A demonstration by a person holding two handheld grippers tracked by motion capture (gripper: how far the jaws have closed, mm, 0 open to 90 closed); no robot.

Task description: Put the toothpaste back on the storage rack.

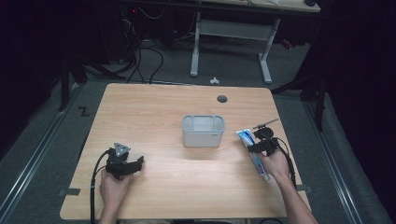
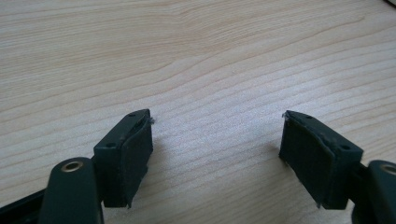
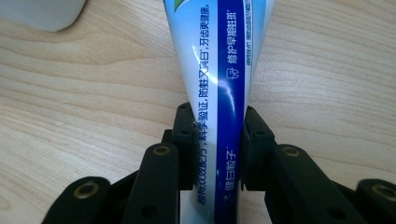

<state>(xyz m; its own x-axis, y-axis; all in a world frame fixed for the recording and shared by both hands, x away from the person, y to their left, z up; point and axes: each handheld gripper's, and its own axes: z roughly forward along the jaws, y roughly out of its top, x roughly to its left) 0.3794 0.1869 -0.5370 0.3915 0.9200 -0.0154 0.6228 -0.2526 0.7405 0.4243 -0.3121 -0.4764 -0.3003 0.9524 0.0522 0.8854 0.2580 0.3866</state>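
A white and blue toothpaste tube (image 1: 252,150) lies on the wooden table (image 1: 159,107) at the right, its wide end pointing away from me. My right gripper (image 1: 258,147) is shut on the toothpaste tube (image 3: 219,93), both pads pressing its sides about midway along. The right gripper (image 3: 215,140) has the tube running out beyond its jaws toward a white container corner (image 3: 44,11). My left gripper (image 1: 135,164) rests on the table at the front left. The left gripper (image 2: 217,140) is open, bare wood between its pads.
A pale grey rectangular container (image 1: 203,130) with compartments stands in the table's middle, left of the tube. A round cable hole (image 1: 222,99) sits near the far edge. Beyond the table are a desk frame (image 1: 231,44) and cables on the floor.
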